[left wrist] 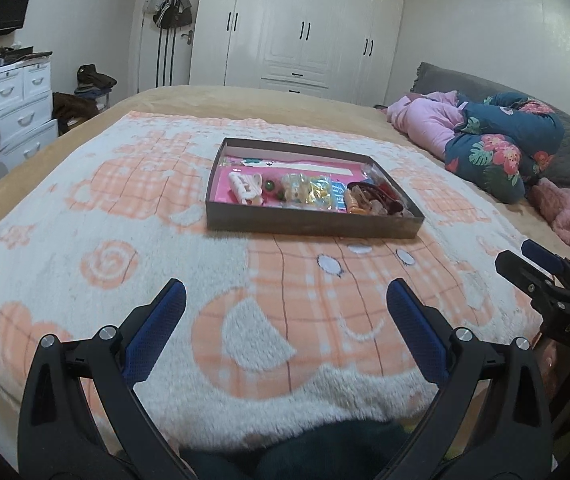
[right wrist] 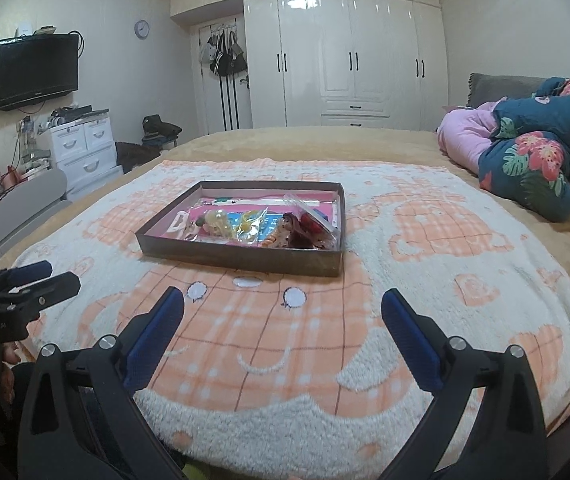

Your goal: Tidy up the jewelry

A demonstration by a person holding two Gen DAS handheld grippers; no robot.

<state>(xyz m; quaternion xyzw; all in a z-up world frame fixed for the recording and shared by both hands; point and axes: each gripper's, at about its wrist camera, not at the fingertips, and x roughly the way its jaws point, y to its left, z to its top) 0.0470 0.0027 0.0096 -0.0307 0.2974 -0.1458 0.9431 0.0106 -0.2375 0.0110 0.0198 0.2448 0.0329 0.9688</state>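
Note:
A shallow brown box [left wrist: 309,227] with a pink lining lies on the orange-and-white blanket [left wrist: 125,264] on the bed. It holds a white hair claw [left wrist: 245,188], small clear bags of jewelry [left wrist: 305,190] and brown and orange hair clips [left wrist: 369,200]. The box also shows in the right wrist view [right wrist: 241,258], with the bags [right wrist: 245,220] inside. My left gripper [left wrist: 285,312] is open and empty, near the blanket's front edge, well short of the box. My right gripper [right wrist: 283,320] is open and empty, beside it on the right.
A folded floral quilt [left wrist: 501,148] and pink bedding [left wrist: 425,120] lie at the bed's right. A pink fluffy item [left wrist: 569,216] lies near the right edge. White drawers [right wrist: 81,148] stand at the left, a wardrobe [right wrist: 349,64] behind.

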